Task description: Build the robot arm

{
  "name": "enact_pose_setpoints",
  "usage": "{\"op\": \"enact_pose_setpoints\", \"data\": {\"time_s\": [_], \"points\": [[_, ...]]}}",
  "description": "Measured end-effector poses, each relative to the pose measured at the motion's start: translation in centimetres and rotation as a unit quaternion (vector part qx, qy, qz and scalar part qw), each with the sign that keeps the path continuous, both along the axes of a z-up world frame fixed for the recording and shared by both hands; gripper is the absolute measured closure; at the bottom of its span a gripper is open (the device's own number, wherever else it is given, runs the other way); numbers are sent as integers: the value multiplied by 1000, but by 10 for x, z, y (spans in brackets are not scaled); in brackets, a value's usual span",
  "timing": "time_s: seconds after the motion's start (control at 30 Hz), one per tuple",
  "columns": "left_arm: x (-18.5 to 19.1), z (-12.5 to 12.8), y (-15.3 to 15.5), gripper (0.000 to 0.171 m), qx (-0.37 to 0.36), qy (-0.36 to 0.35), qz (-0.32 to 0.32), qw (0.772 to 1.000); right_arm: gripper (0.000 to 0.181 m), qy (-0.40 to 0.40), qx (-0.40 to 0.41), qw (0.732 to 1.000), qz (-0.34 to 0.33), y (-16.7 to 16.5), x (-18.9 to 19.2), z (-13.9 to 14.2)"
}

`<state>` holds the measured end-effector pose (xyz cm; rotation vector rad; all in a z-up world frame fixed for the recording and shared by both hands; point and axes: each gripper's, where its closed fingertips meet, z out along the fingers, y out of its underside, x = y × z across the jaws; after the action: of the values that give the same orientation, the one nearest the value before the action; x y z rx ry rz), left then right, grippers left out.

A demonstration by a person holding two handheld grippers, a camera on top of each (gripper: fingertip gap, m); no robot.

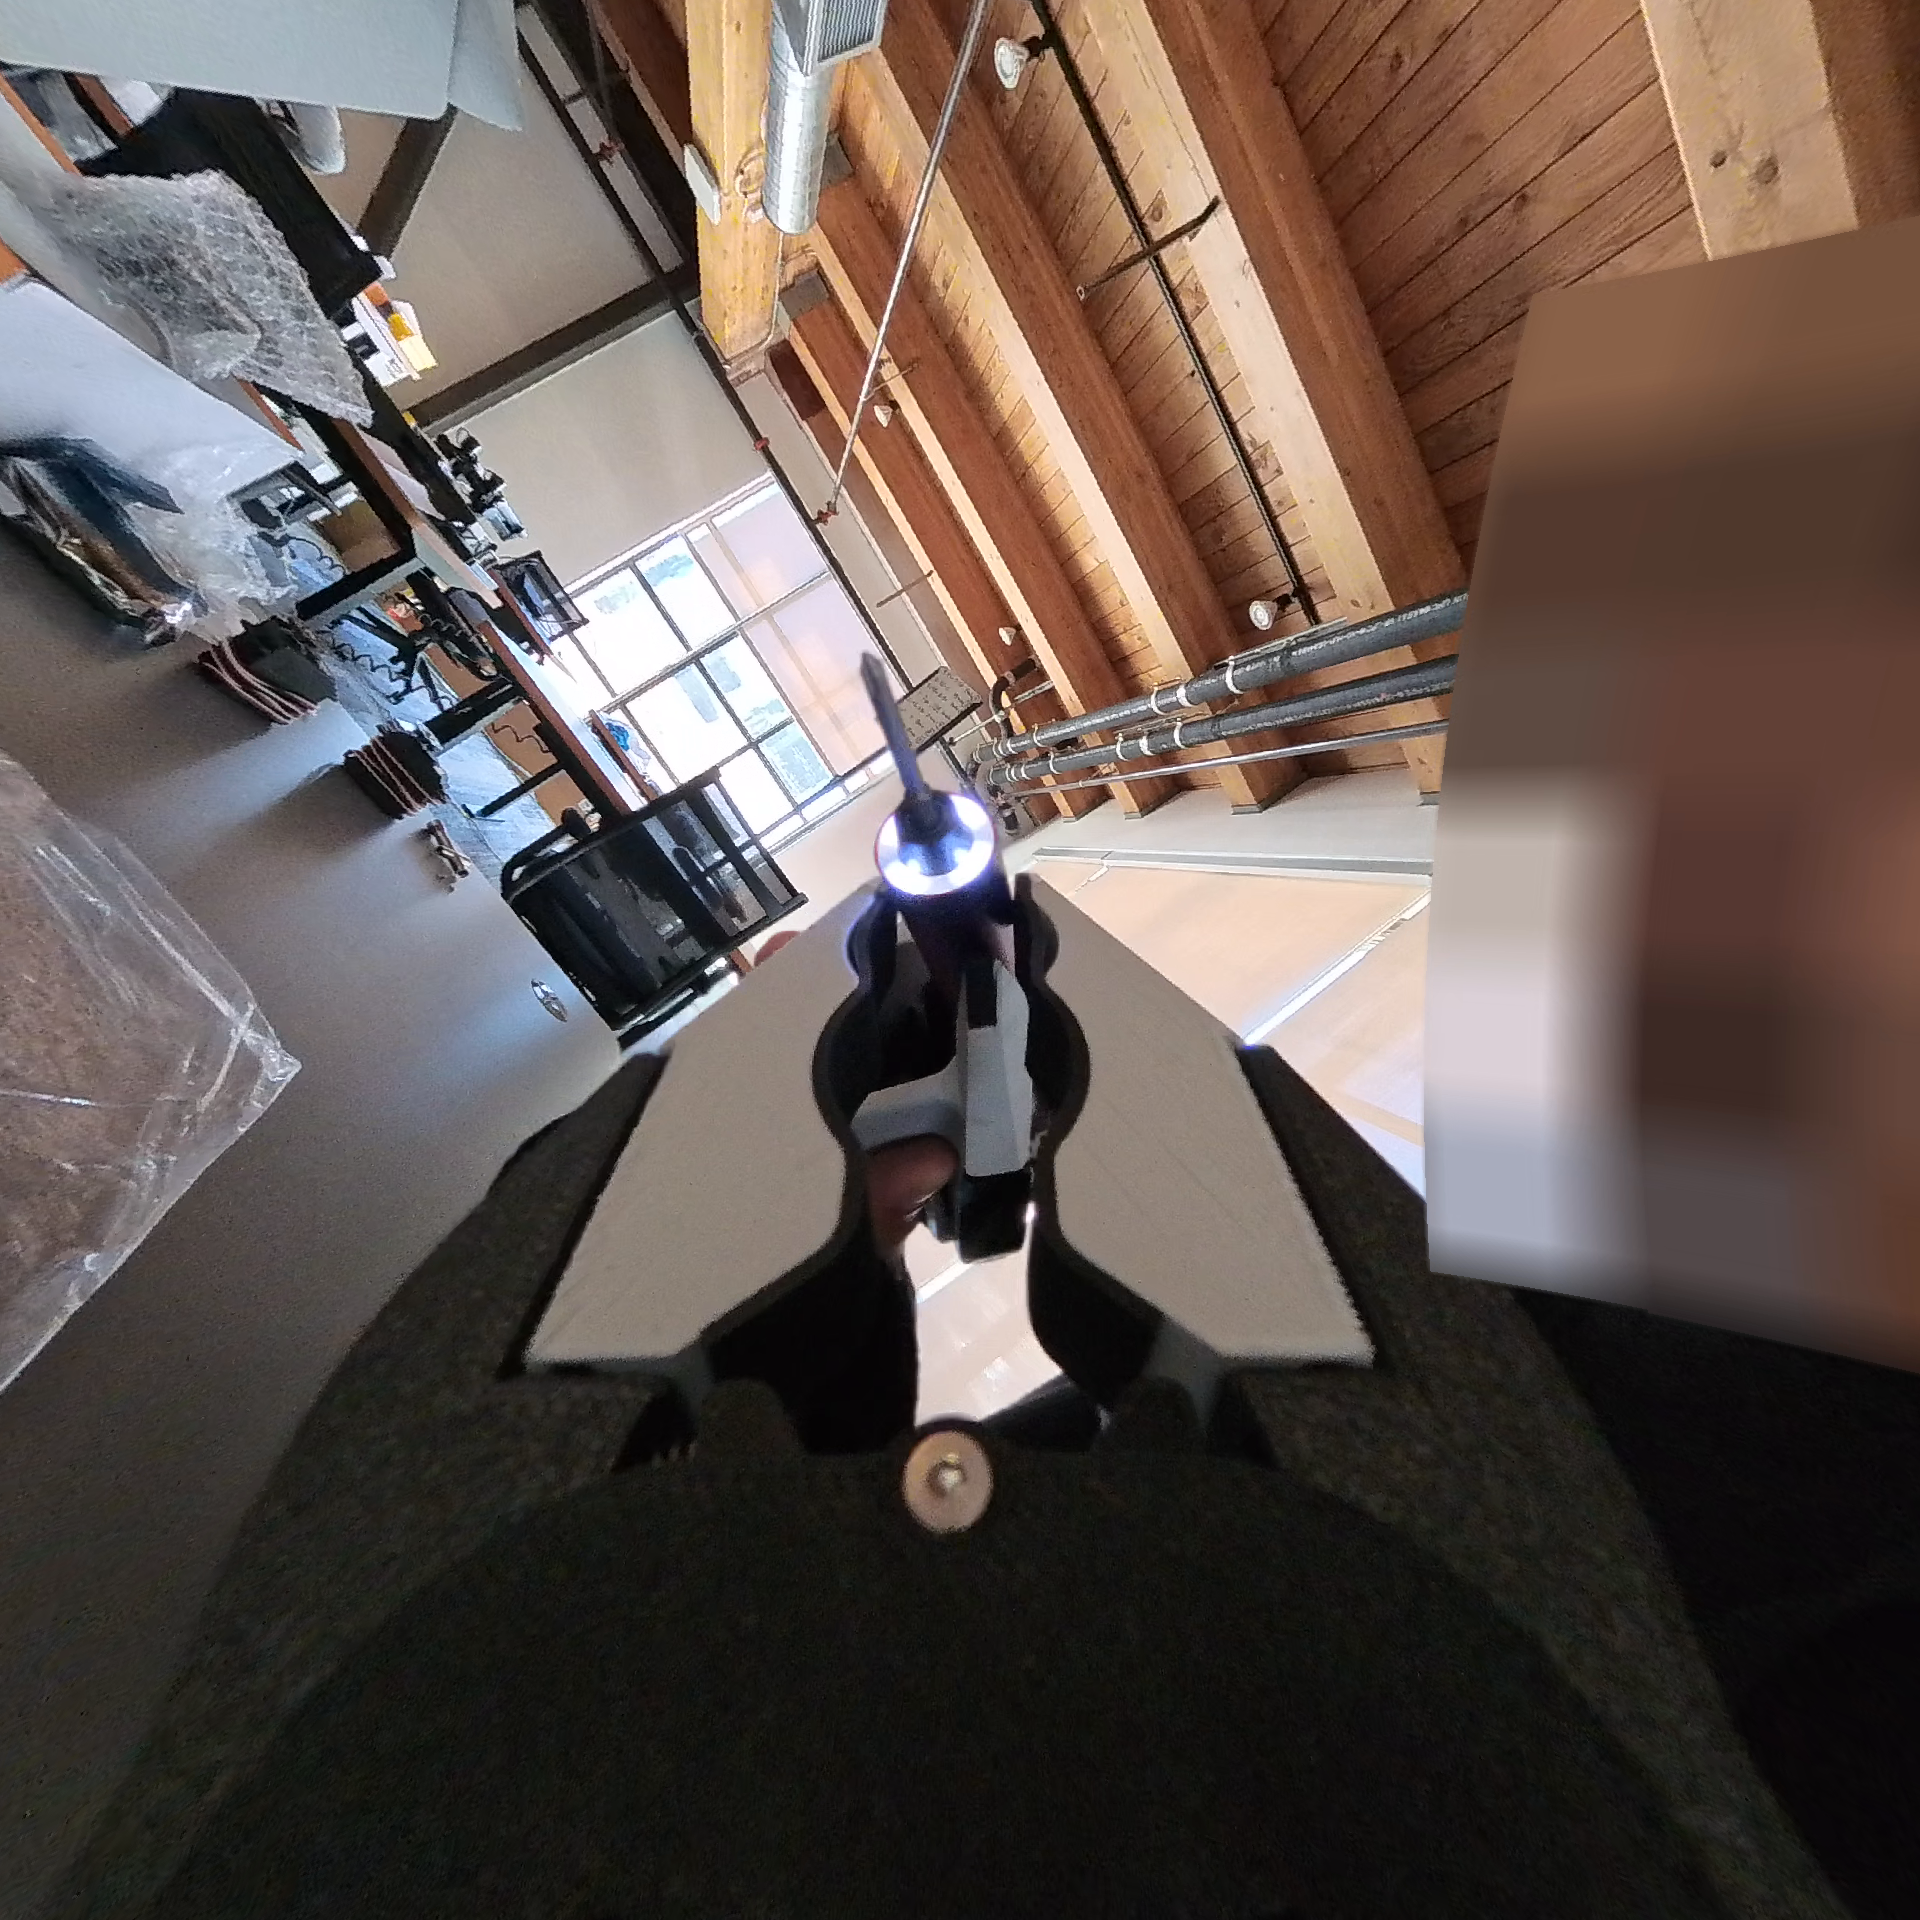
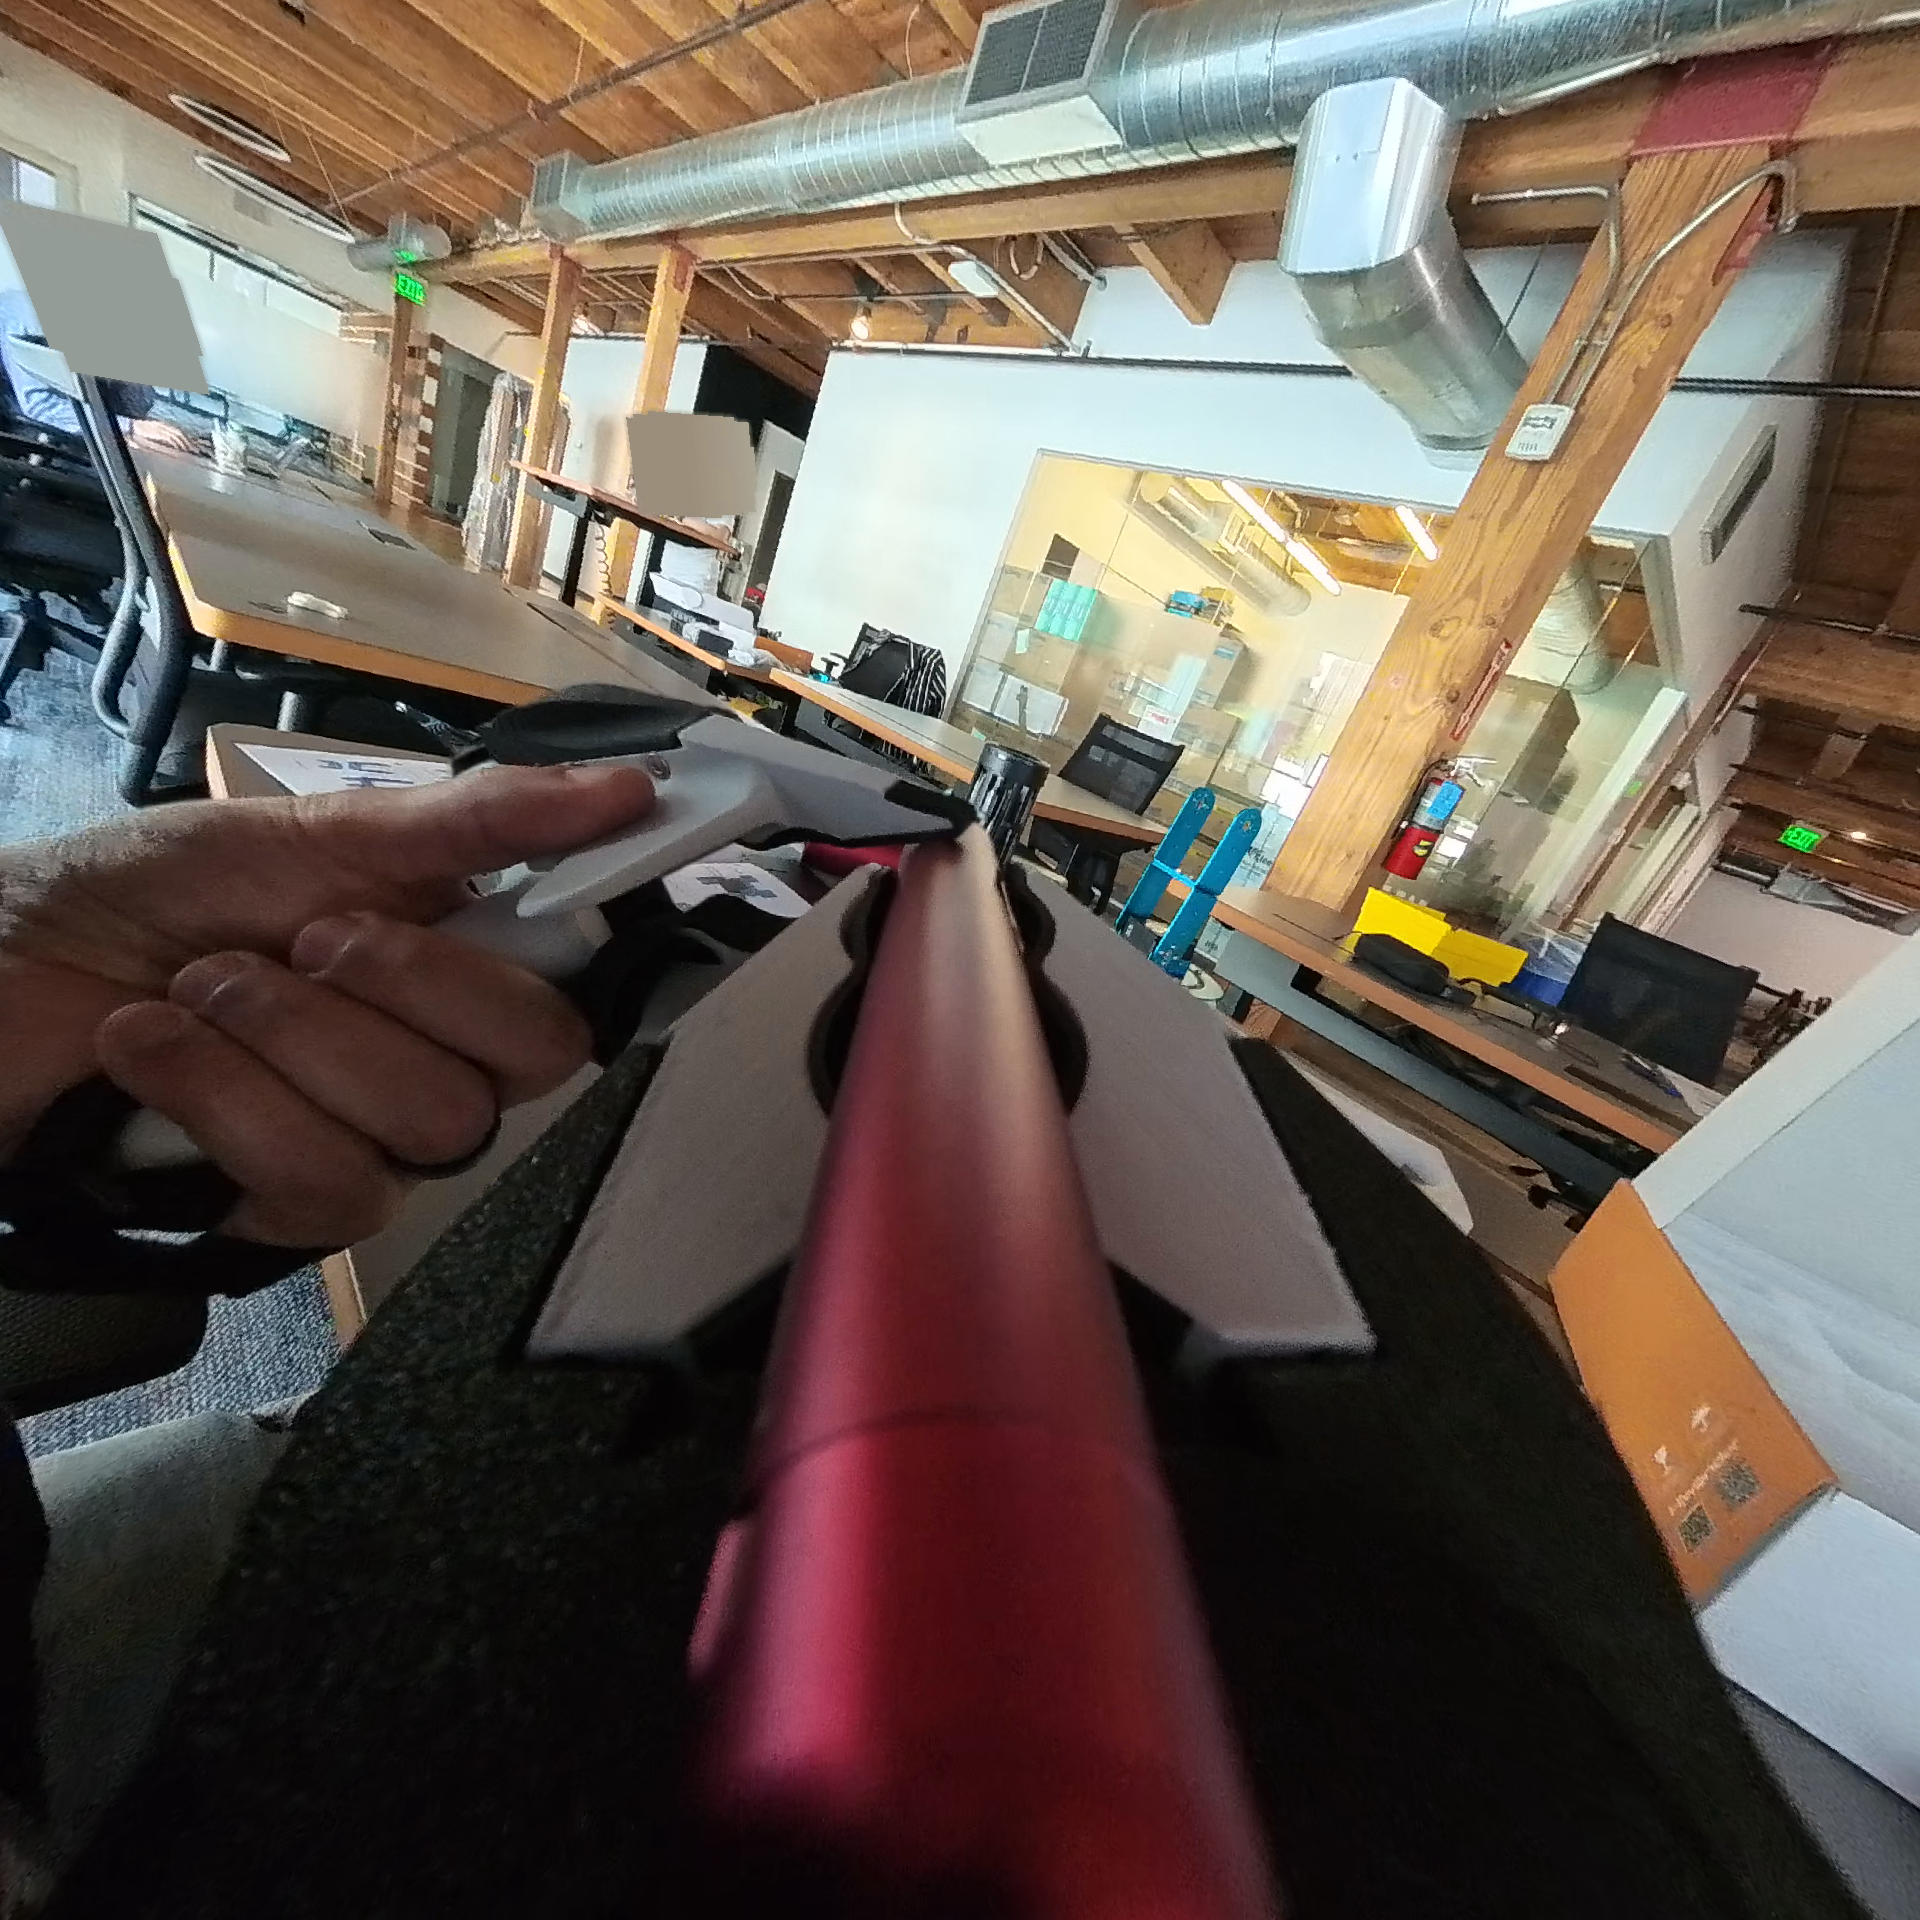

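Screwdriver [image 2: 935, 1195] lies clamped lengthwise between right tool [image 2: 951, 862] fingers.

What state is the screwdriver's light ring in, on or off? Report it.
On: the light ring around the bit of the screwdriver glows bright white in the left wrist view.
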<state>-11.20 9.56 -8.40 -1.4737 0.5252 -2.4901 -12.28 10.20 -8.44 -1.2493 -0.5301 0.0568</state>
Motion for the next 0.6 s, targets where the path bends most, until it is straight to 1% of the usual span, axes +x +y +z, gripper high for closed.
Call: {"op": "enact_pose_setpoints", "data": {"time_s": [0.07, 0.17, 0.23, 0.47, 0.53, 0.57, 0.6], "points": [[2, 2, -2, 152, 3, 0, -2, 1000, 159, -2, 14, 1000, -10, -2, 2, 2], [3, 3, -2, 152, 15, 5, -1, 1000, 159, 26, 16, 1000, -1, -2, 3, 3], [4, 4, -3, 152, 19, 8, -1, 1000, 158, 30, 18, 999, 0, -3, 4, 4], [10, -2, -2, 151, 14, 14, -10, 1000, 161, 29, -3, 1000, -1, 0, 11, -4], [14, -5, 1, 149, 38, 27, -4, 999, 161, 45, -11, 999, -6, 3, 18, -7], [14, -11, 6, 145, 69, 45, 8, 997, 161, 60, -17, 998, -8, 5, 24, -8], [14, -19, 18, 136, 112, 73, 38, 990, 160, 72, -26, 997, -13, 6, 33, -10]]}}
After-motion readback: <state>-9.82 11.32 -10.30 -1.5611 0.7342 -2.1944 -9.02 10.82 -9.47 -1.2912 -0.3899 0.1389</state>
